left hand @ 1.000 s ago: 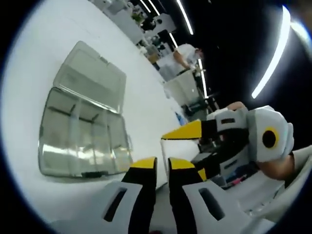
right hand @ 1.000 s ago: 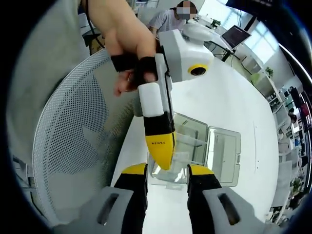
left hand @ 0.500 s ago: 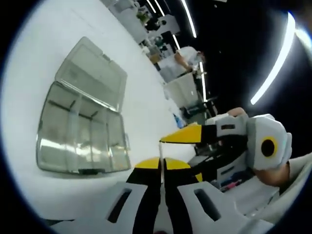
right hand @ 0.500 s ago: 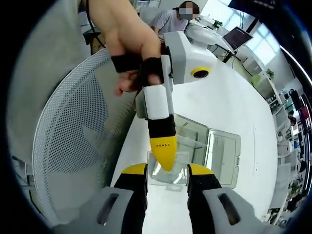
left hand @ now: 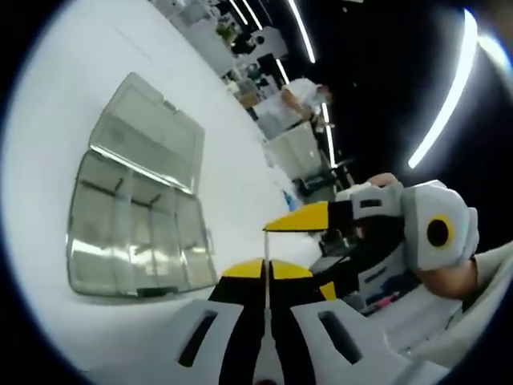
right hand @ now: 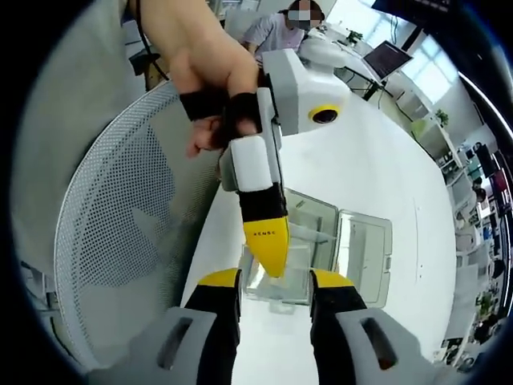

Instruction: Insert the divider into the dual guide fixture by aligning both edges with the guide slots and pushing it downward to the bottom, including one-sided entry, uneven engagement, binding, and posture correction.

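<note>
Left hand-held gripper (left hand: pixel 265 269): yellow-tipped jaws brought together, a thin pale edge, apparently the divider (left hand: pixel 265 250), standing up between the tips in the left gripper view; in the right gripper view its tips (right hand: pixel 267 250) looked pressed close, the sheet itself too thin to make out there.

Right hand-held gripper (right hand: pixel 275 281): jaws apart, nothing between them; seen in the left gripper view (left hand: pixel 298 218) held above the worktop's near edge, beside the left one.

Clear compartment box (left hand: pixel 136 241): lay on the white worktop (left hand: pixel 72 96), lid (left hand: pixel 148 132) swung flat open, internal partitions visible; well apart from both grippers' tips.

Hand (right hand: pixel 216 96): gripped the left tool's white body.

Mesh chair back (right hand: pixel 120 224): stood just beside the worktop edge.

Seated person (right hand: pixel 276 32): at the far end of the worktop.
</note>
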`<state>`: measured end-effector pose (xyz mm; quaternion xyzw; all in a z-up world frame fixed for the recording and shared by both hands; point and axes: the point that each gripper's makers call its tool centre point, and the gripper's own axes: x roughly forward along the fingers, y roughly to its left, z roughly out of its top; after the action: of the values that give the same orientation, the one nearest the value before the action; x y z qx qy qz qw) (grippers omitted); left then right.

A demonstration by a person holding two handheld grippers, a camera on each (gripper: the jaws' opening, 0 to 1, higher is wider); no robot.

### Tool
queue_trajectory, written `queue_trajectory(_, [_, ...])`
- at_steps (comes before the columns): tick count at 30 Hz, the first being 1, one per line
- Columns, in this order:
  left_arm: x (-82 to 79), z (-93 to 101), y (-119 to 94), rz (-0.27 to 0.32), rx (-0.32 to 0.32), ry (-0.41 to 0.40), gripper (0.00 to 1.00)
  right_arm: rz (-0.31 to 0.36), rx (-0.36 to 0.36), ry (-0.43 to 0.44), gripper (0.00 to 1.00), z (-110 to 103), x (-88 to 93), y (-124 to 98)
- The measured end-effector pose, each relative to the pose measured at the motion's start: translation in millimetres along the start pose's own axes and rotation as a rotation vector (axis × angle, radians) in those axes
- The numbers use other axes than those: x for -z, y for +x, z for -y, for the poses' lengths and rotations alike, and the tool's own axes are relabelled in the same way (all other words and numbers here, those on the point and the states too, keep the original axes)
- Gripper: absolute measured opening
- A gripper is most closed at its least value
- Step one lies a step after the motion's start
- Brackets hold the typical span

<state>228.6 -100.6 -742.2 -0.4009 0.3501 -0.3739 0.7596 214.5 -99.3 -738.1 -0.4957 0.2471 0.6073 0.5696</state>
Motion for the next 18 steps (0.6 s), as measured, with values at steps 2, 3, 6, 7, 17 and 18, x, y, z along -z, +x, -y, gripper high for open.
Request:
queue_trajectory(2, [-0.6,-1.4,-1,-0.004,0.002,0.023,0.0,0.006,-0.014,0.007,0.29,1,-0.5,-1])
queue_trajectory(3, [-1.0,-3.2,-2,-0.007,-0.001,0.045,0.0,0.016,-0.013,0.016,0.29,3,-1.9,-3])
queue_trajectory(6, [-1.8,-2.3,-5,-0.001,0.014,0.056,0.0,0.038,-0.032,0.049,0.29,7,-4.2,-6])
queue_trajectory(7, [-1.8,-2.1,-5,-0.001,0.015,0.062,0.0,0.043,-0.038,0.055,0.28,8,-4.7,-7])
queue_trajectory(17, [-4.3,10.1,-6,-0.019,0.063,0.267,0.0,0.042,-0.125,0.05,0.2,13,1.9,-15])
queue_trajectory(18, [-3.3,11.1,-5,-0.024,0.067,0.288,0.0,0.043,-0.13,0.047,0.19,14,2.6,-16])
